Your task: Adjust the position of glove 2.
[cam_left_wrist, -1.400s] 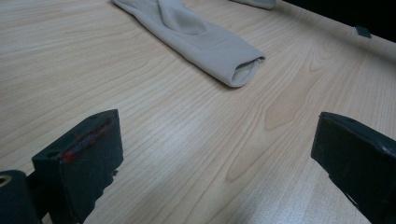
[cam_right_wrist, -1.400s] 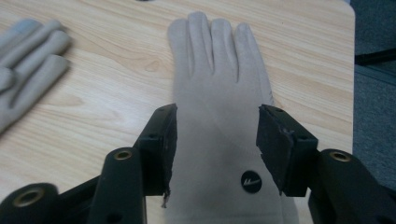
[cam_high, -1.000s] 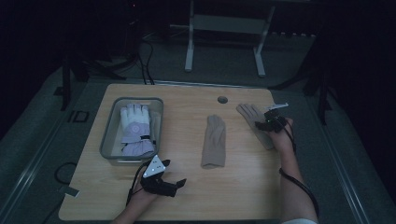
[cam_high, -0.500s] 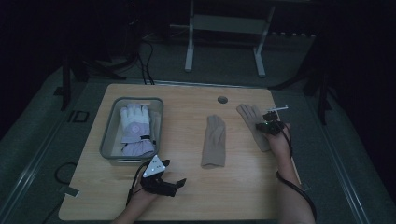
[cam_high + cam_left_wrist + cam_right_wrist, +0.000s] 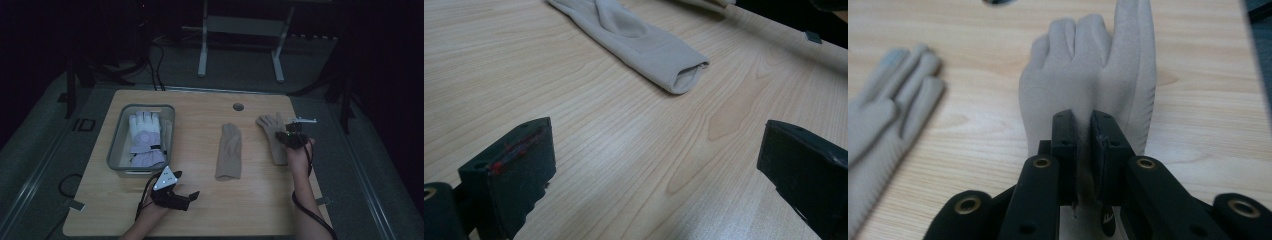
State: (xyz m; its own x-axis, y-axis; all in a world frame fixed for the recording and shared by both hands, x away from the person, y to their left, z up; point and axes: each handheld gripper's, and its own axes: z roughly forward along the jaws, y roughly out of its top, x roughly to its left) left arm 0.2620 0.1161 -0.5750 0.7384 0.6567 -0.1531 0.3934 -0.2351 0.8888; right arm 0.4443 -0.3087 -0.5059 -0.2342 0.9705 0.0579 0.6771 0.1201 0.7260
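The right hand-held gripper [image 5: 1087, 150] pinches only a thin fold of the beige glove [image 5: 1088, 75]; lifting could slip it free. The left hand-held gripper [image 5: 649, 170] gapes empty.

A beige fabric glove [image 5: 1088, 75] lies near the desk's right edge, fingers toward the far edge, its cuff pinched and bunched between black jaws.
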